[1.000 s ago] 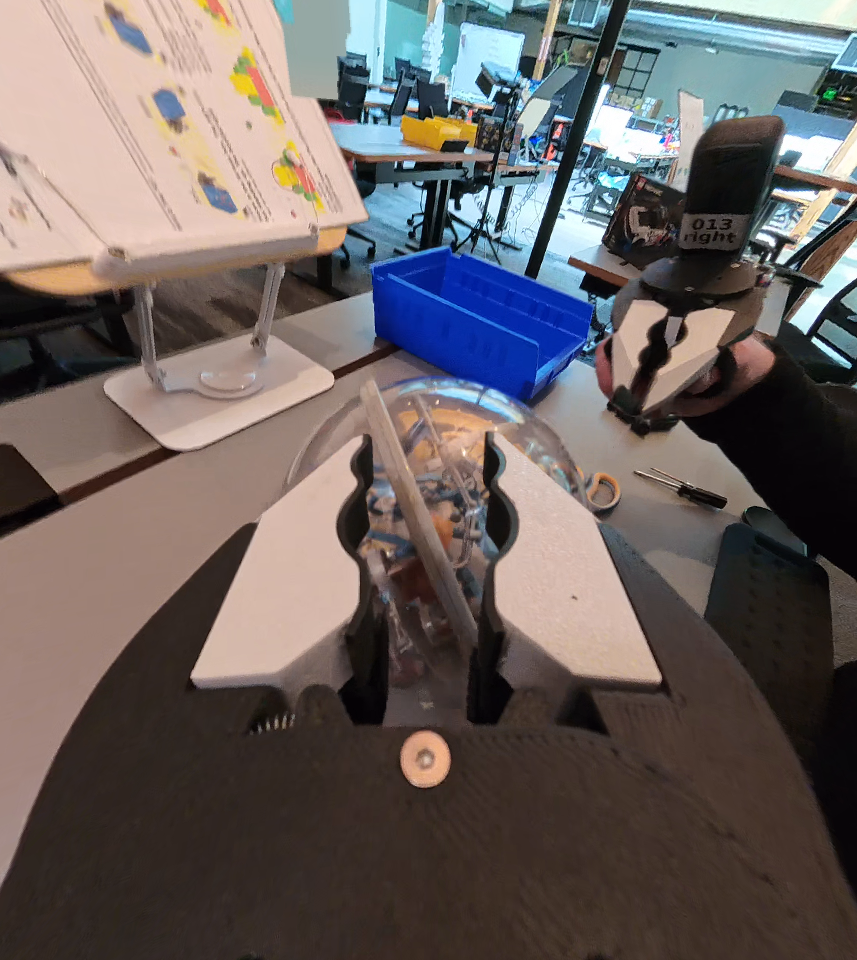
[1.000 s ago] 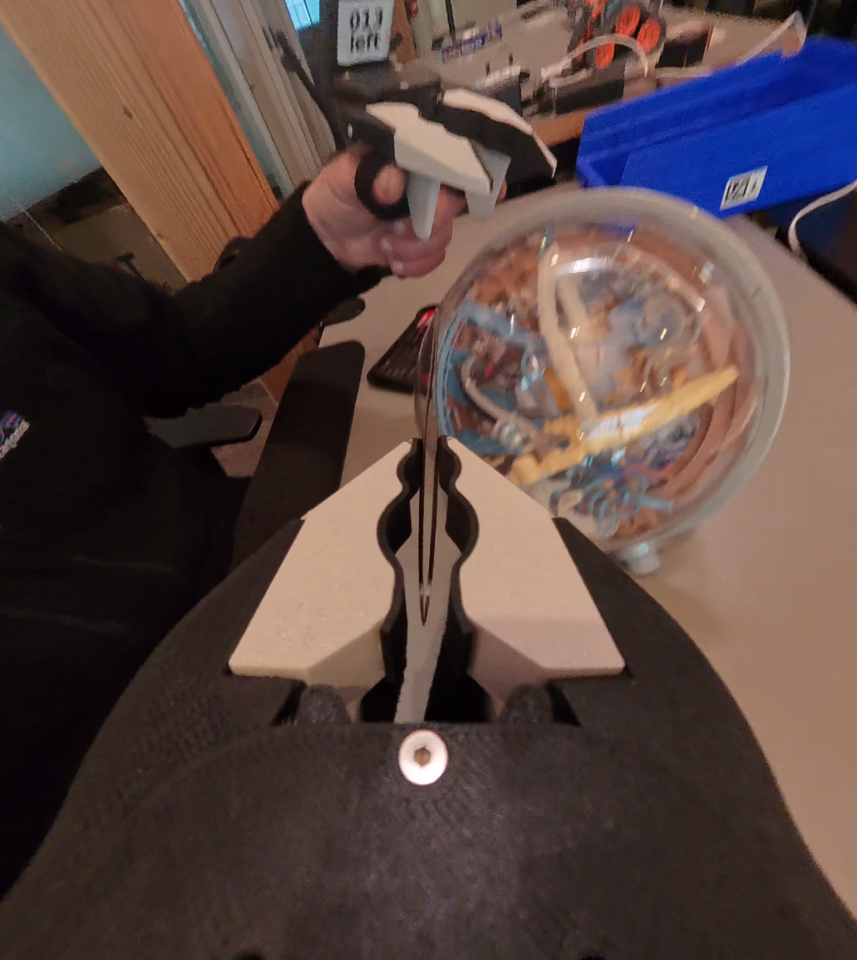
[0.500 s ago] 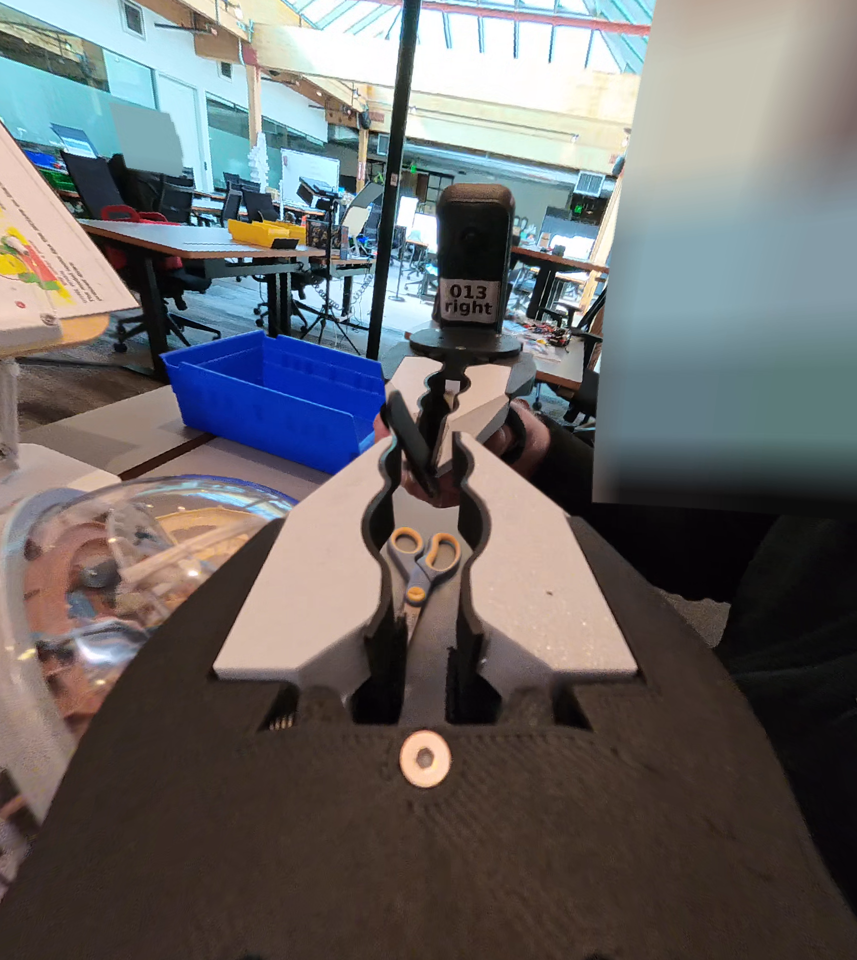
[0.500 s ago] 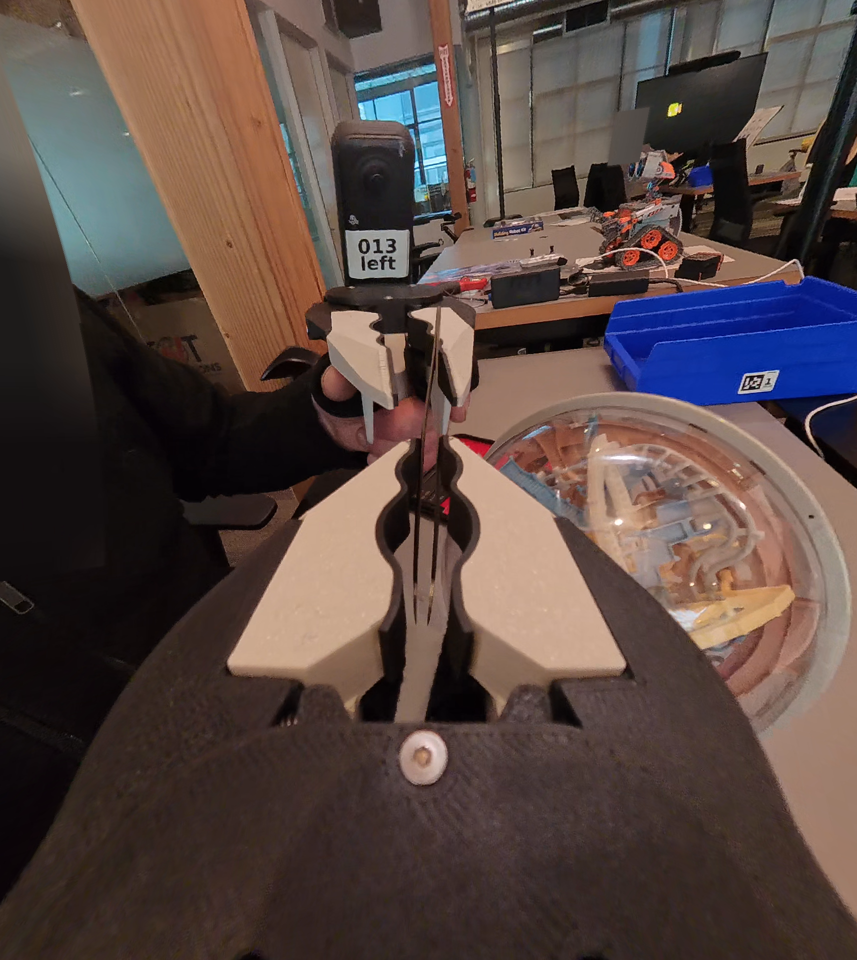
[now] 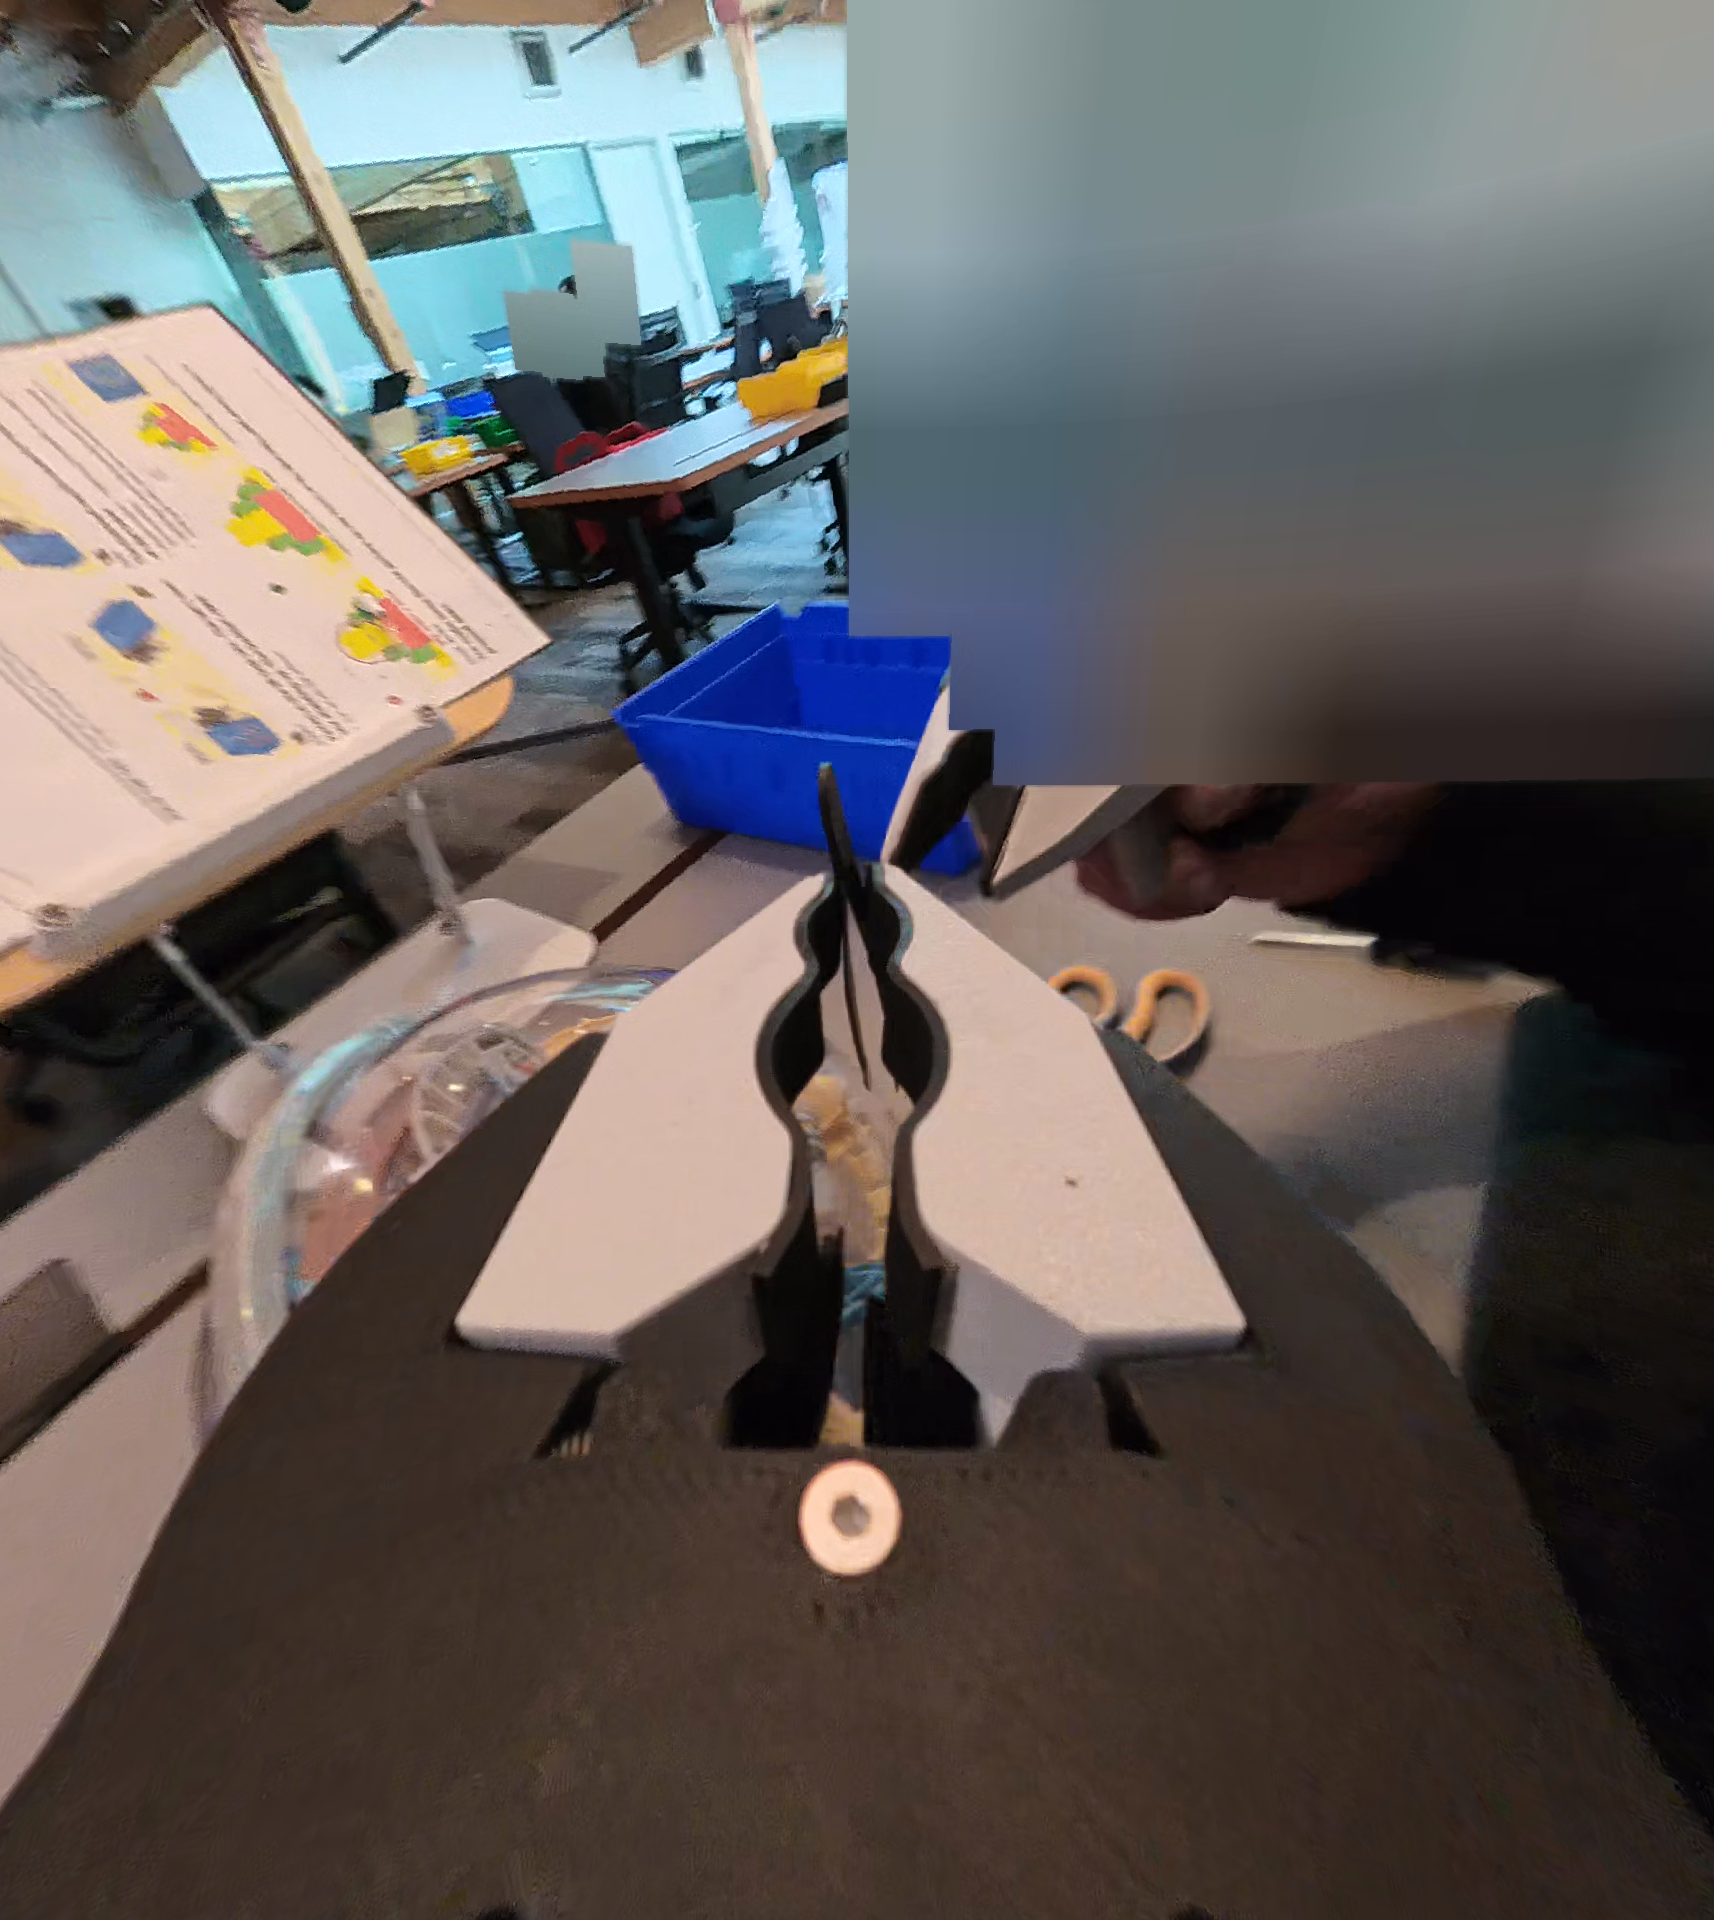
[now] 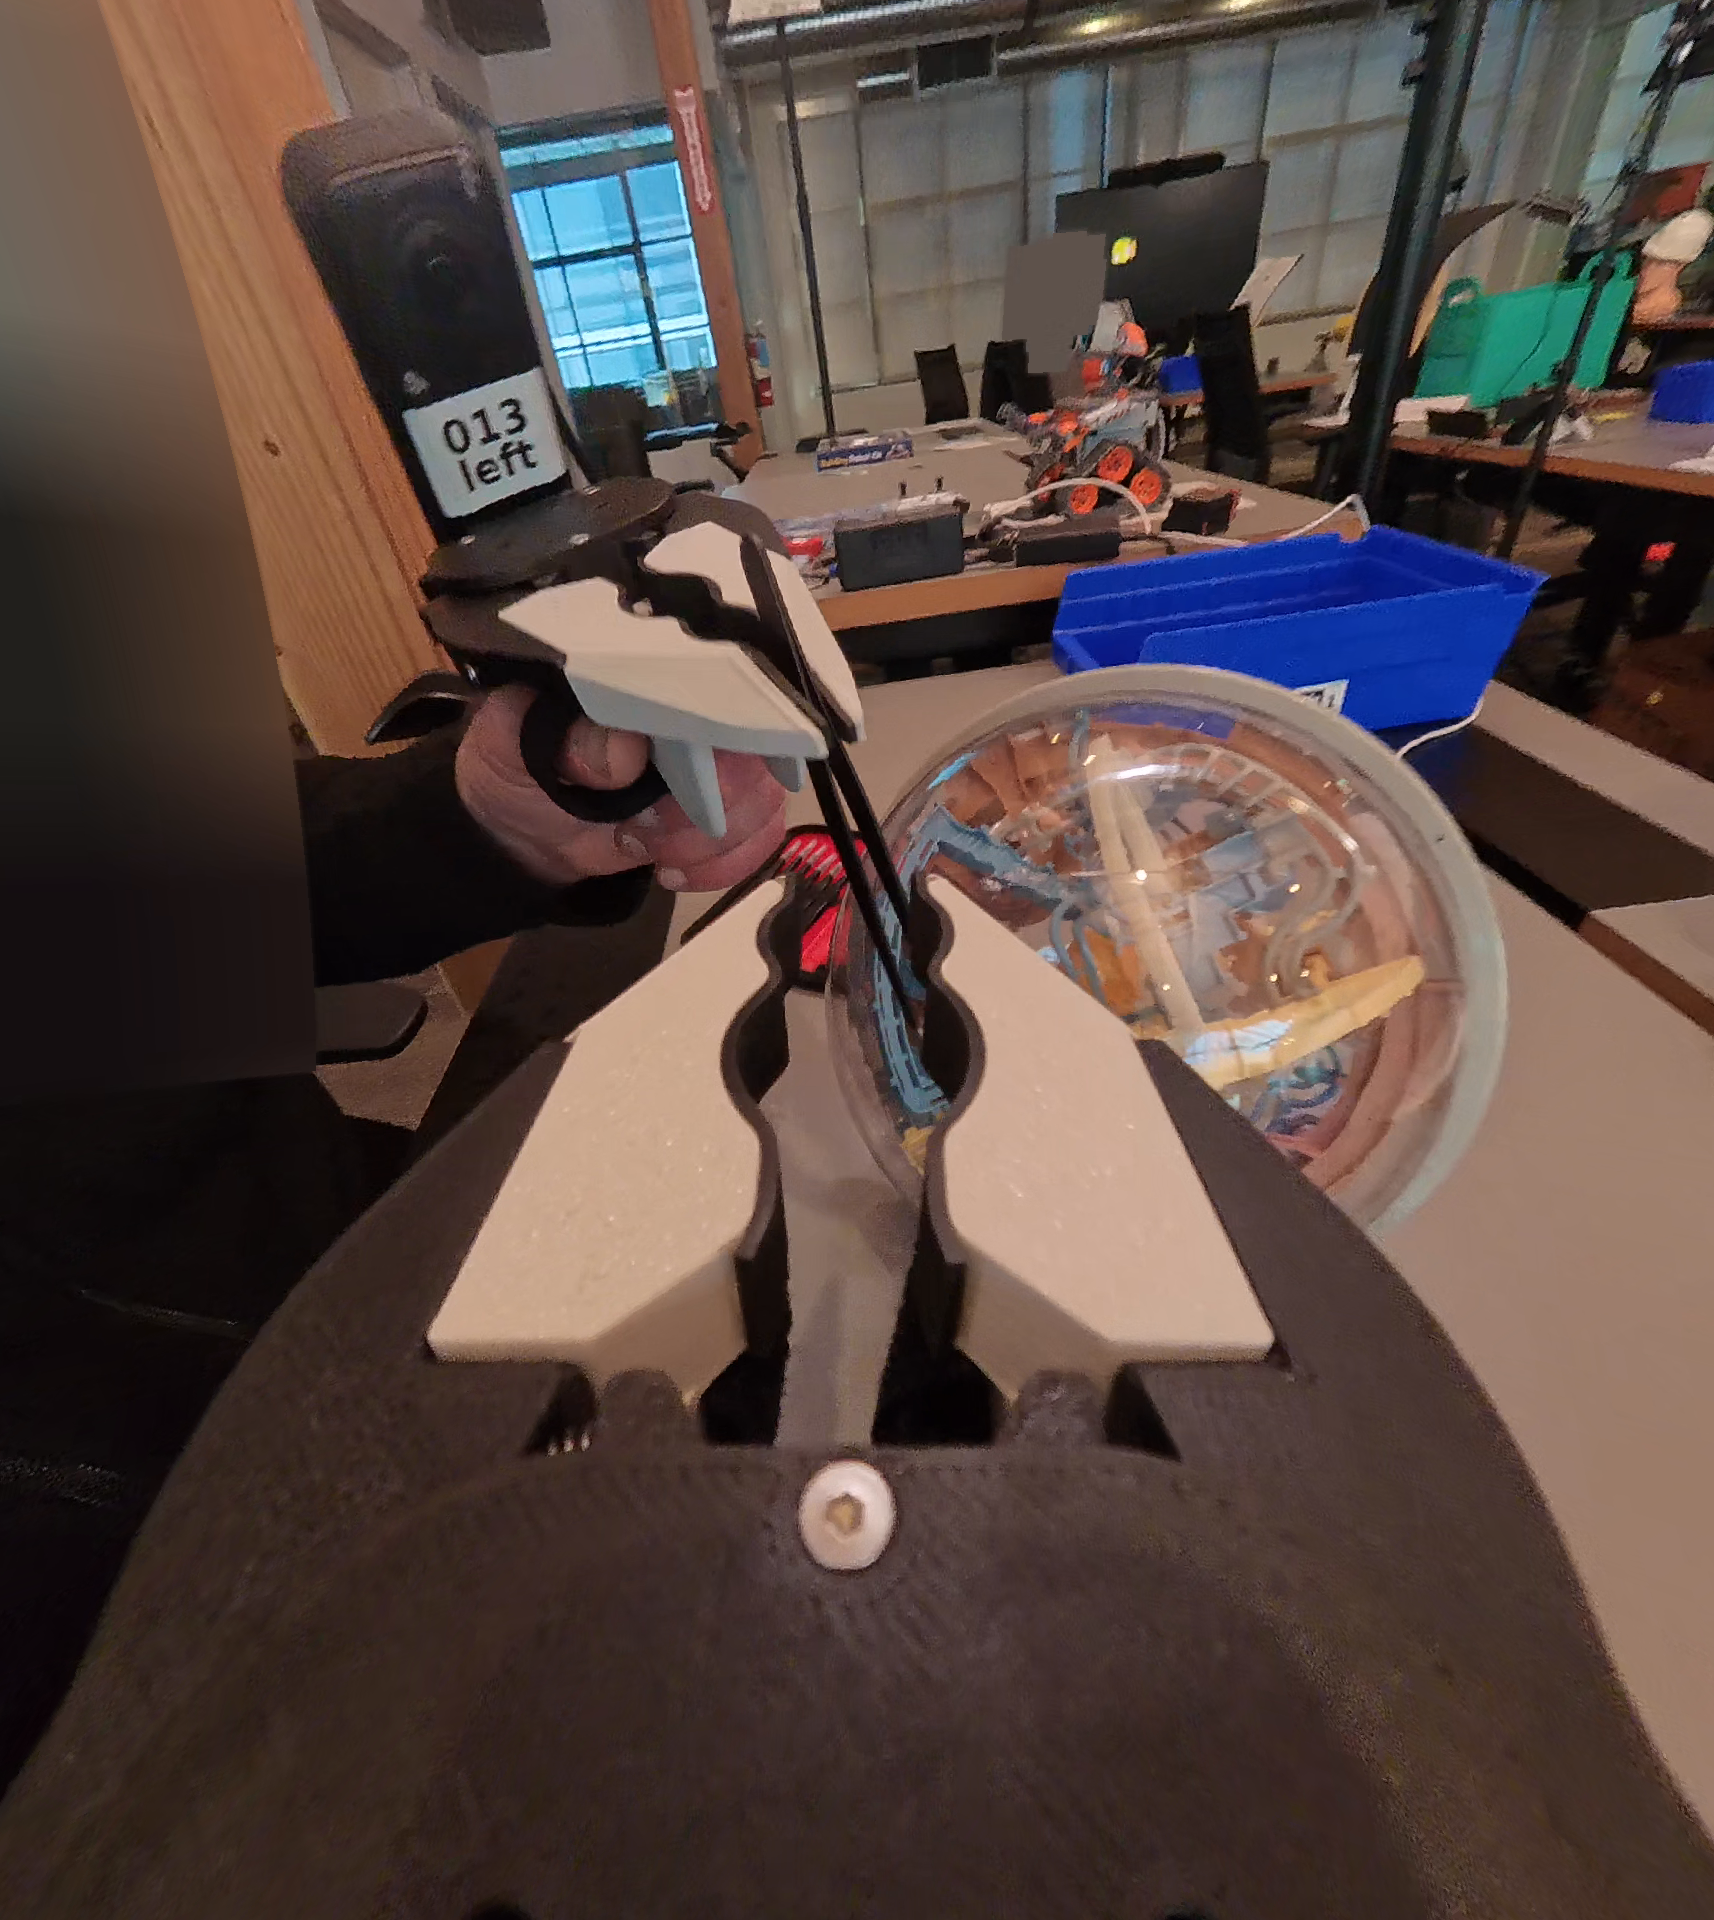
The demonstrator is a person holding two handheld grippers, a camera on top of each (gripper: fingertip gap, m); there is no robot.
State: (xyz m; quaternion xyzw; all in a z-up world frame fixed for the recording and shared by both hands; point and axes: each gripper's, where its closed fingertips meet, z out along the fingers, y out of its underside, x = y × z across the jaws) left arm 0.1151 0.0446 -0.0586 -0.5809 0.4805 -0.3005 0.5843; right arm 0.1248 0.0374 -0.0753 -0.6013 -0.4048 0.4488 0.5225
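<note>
From my left wrist view, my own claw (image 5: 848, 914) hid most of the clear maze ball (image 5: 385, 1101). The right claw (image 5: 978, 821) was half lost behind a blurred patch. The scissors (image 5: 1139, 1003) showed only their handles, and the thin black strip (image 5: 848, 935) was motion-blurred.

Bench (image 6: 1580, 1455): grey top, built from sections with a dark seam running between them.

Resting directly on it:
- Clear plastic sphere (image 6: 1185, 935) with a maze of blue, tan and cream tracks inside; it sits on a small foot near the bench's near edge.
- Blue plastic bin (image 5: 780, 748), open-topped, farther back, across the seam from the sphere.
- Scissors (image 5: 1133, 1003) with orange handle loops, lying flat.
- White flat base (image 5: 510, 940) of a document stand; the stand's tilted board carries a printed sheet (image 5: 136, 582).
- A thin tool (image 5: 1320, 940) beyond the scissors; too blurred to identify.
</note>
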